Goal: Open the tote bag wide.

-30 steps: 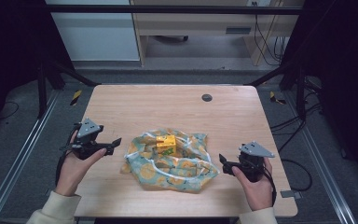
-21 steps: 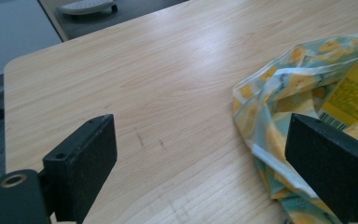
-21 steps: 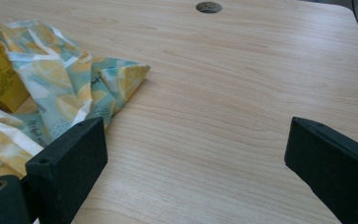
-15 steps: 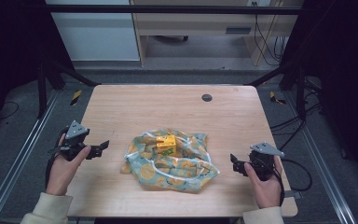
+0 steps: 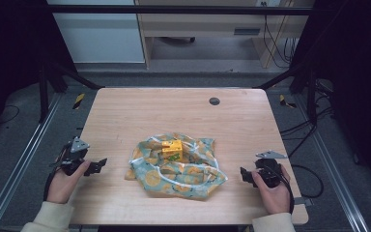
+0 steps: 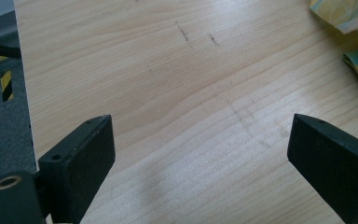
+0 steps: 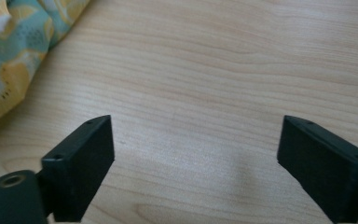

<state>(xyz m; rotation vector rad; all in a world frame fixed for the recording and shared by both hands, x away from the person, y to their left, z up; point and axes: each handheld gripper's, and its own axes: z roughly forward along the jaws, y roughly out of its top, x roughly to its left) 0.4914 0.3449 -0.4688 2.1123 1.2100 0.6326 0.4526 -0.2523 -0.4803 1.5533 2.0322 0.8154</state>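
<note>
Yellow box (image 5: 172, 149) sits on rumpled cloth (image 5: 174, 169) — wrapping not begun; left gripper (image 5: 95, 166) and right gripper (image 5: 245, 175) gape empty, right's jaws just narrowing slightly — both apart from cloth.

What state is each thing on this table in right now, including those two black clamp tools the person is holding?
Patterned cloth: crumpled in a loose heap, not spread flat.
Yellow block: sitting on the cloth, uncovered.
Left gripper: open, nothing between its jaws, apart from the cloth.
Right gripper: open, nothing between its jaws, beside the cloth without touching it.
Table: bare wood around the cloth, small dark round spot near the far edge.
</note>
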